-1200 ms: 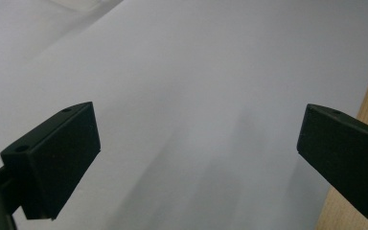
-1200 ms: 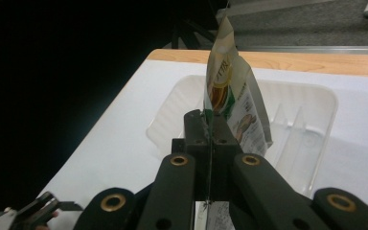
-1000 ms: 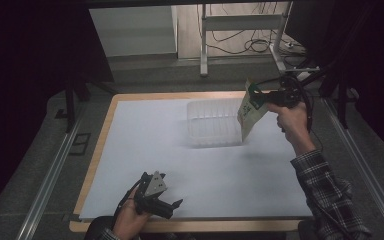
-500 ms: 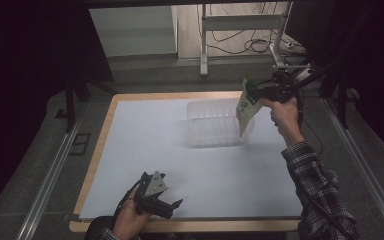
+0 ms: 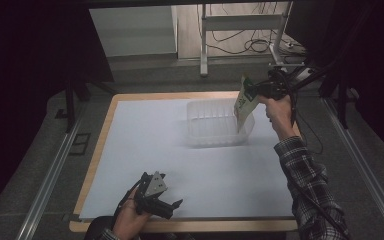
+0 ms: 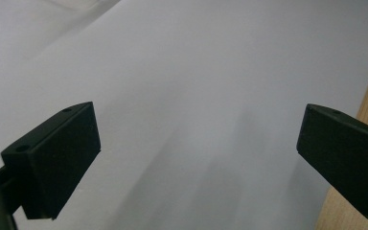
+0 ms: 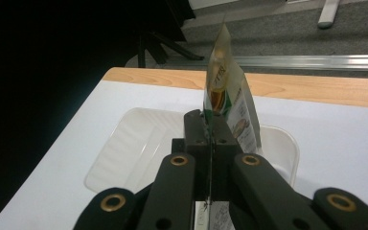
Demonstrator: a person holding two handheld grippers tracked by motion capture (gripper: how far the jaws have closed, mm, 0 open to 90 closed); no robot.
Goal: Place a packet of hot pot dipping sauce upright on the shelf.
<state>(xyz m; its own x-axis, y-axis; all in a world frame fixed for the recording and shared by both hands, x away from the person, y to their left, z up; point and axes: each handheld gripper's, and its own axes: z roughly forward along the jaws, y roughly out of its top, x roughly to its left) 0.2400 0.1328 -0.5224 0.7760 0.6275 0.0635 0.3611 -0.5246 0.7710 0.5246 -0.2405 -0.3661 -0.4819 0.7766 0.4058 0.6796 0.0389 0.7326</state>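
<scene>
A green and white food pouch [image 5: 244,102] [image 7: 227,108] hangs upright in my right gripper [image 5: 253,92] [image 7: 210,125], whose jaws are shut on its edge. The pouch's lower end dips at the right end of a clear plastic tray [image 5: 205,131] [image 7: 134,143] that sits on the white sheet. My left gripper [image 5: 166,204] [image 6: 196,153] rests near the table's front edge, jaws wide open with only white sheet between them.
A white sheet [image 5: 155,145] covers most of the wooden table [image 5: 105,130]. Metal rails [image 5: 47,175] run along both sides. A white stand [image 5: 240,30] and cables lie on the floor beyond the far edge.
My right hand has carried the pouch leftward and a little down, from beside the tray's right end to over it. The left gripper has stayed put.
</scene>
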